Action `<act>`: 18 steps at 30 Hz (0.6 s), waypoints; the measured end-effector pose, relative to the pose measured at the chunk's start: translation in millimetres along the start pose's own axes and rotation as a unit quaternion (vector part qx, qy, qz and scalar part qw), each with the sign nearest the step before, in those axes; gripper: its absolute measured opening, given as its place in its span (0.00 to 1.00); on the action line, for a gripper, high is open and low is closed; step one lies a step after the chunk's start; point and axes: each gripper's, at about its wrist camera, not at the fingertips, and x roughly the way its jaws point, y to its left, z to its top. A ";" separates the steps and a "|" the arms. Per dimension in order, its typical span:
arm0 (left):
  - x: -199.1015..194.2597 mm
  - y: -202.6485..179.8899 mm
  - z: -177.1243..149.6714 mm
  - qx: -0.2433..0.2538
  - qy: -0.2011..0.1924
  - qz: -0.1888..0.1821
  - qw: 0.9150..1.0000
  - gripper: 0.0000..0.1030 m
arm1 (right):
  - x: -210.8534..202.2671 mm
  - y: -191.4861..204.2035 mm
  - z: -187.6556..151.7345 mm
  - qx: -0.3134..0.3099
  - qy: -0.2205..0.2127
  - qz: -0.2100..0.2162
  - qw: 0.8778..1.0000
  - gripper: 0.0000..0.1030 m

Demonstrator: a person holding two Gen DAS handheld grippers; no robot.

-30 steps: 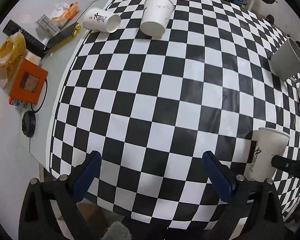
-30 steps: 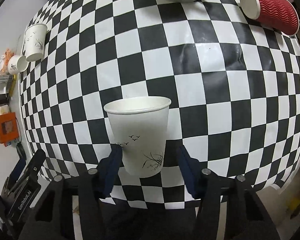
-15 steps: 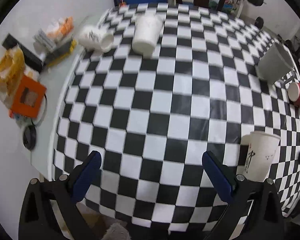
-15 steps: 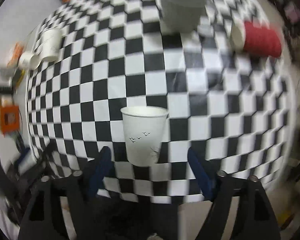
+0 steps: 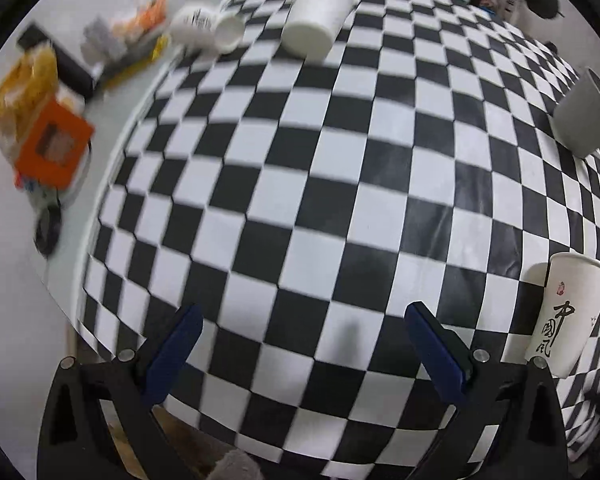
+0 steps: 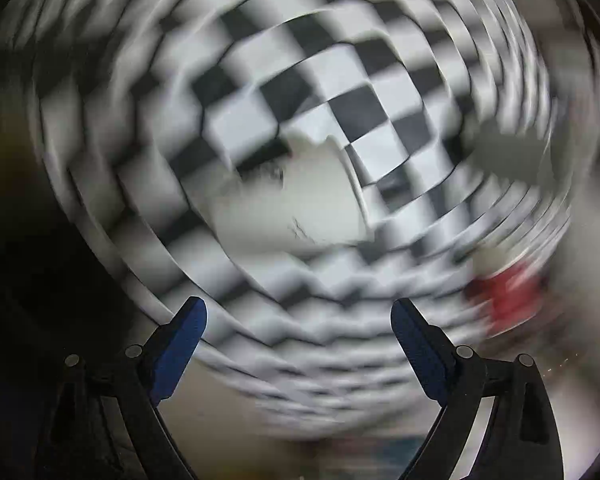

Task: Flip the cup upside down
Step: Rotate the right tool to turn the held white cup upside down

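Note:
A white paper cup (image 5: pixel 568 312) with black characters stands upright, mouth up, on the checkered table (image 5: pixel 320 184) at the right of the left wrist view. My left gripper (image 5: pixel 300 344) is open and empty, left of that cup. In the right wrist view the picture is heavily blurred by rotation; the same white cup (image 6: pixel 296 200) appears tilted in the middle, ahead of my right gripper (image 6: pixel 298 336), which is open and apart from it.
A white cup (image 5: pixel 316 20) and a smaller white cup (image 5: pixel 208 28) on its side sit at the far edge. A grey cup (image 5: pixel 584 120) is at the right. A red cup (image 6: pixel 508 300) is blurred. Clutter and an orange box (image 5: pixel 52 144) lie left.
My right gripper has let go of the white cup, backed away from it with its jaws opened wide, and is now rotating fast. The left gripper has shifted slightly.

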 end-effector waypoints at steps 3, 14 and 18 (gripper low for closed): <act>7.5 5.2 0.2 -0.011 0.009 0.000 1.000 1.00 | 9.9 -55.3 -1.6 0.225 -0.041 0.111 0.967 0.92; 3.1 11.1 17.0 -0.006 -0.007 0.009 1.000 1.00 | 39.1 -64.3 13.2 0.297 -0.043 0.162 0.940 0.61; 0.9 13.2 18.0 -0.006 -0.008 0.008 1.000 1.00 | 36.2 -63.1 17.1 0.297 -0.034 0.164 0.940 0.63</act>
